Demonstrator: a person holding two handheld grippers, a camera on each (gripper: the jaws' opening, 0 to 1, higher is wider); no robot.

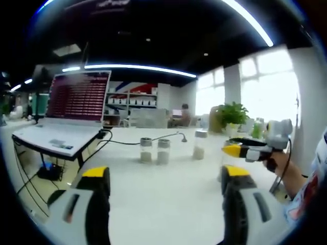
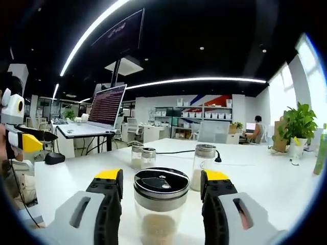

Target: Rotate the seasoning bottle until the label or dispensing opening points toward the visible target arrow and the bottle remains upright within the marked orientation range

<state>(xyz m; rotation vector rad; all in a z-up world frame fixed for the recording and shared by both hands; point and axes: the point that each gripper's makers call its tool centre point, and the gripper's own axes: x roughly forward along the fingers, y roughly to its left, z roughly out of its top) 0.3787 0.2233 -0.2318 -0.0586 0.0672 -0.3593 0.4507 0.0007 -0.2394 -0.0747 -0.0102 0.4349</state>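
A glass seasoning bottle [image 2: 161, 214] with beige grains stands upright on the white table [image 2: 265, 189]. Its steel-rimmed black lid [image 2: 161, 185] has a flip opening on top. My right gripper [image 2: 162, 176] is open, one jaw on each side of the bottle with a small gap on both sides. The same gripper [image 1: 236, 146] comes in from the right in the left gripper view, held by a hand [image 1: 278, 162]. My left gripper [image 1: 166, 172] is open over bare table with nothing between its jaws, and appears at the left edge of the right gripper view [image 2: 23, 140].
Three more seasoning bottles [image 1: 146, 149] [image 1: 163, 150] [image 1: 199, 144] stand mid-table, also in the right gripper view [image 2: 137, 154] [image 2: 148, 157] [image 2: 204, 166]. A black cable [image 2: 173, 151] runs behind them. An open laptop [image 1: 76, 97] sits on a desk at left. A potted plant [image 2: 299, 122] stands at right.
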